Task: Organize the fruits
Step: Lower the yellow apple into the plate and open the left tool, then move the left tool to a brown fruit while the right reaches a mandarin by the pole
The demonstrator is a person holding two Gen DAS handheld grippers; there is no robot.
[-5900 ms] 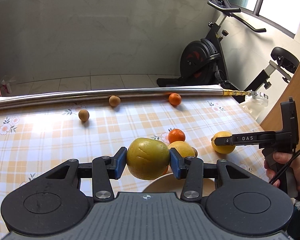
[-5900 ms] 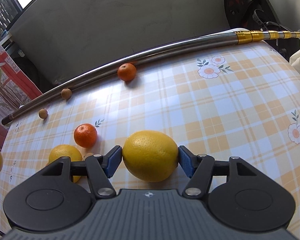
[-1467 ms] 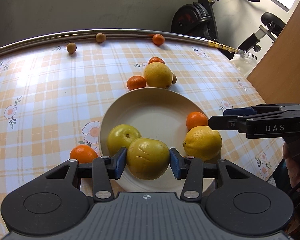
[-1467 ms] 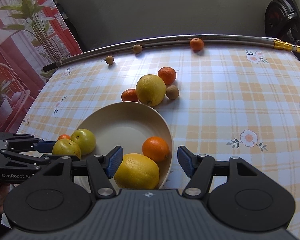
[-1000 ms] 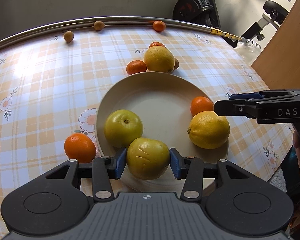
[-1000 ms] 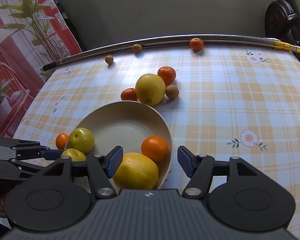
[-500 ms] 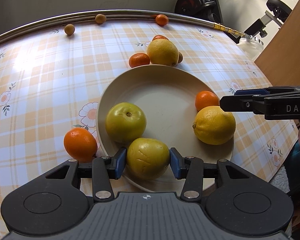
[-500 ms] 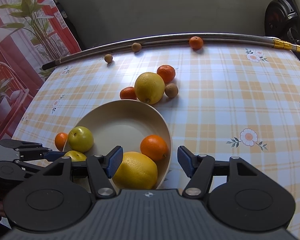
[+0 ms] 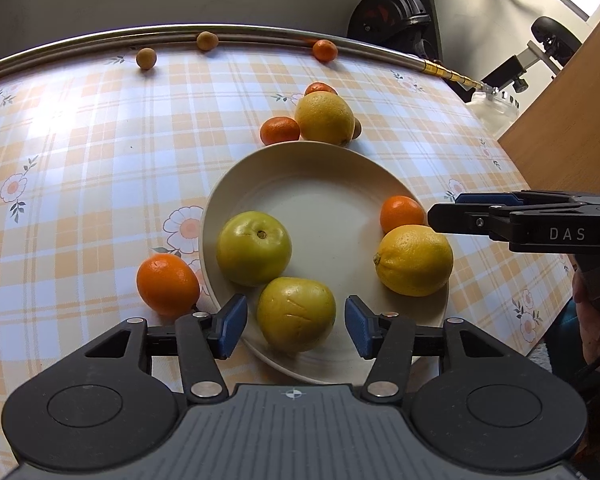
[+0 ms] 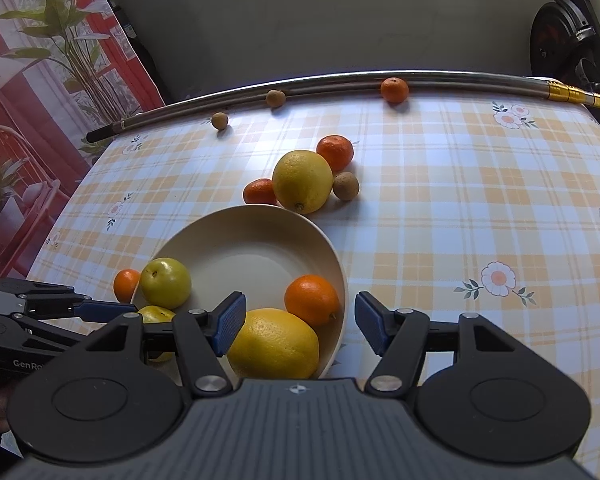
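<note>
On the checked tablecloth [image 9: 100,152], a plate [image 9: 324,184] holds fruit.

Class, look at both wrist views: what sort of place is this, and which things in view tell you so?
Probably a room in a home. A table with a checked floral tablecloth holds a plate of fruit, an exercise bike stands behind it, and a potted plant grows beside a window.

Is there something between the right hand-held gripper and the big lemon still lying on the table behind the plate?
Yes. The plate lies between the right hand-held gripper and that lemon, with another lemon and an orange in its near side. Passing above them looks possible.
</note>
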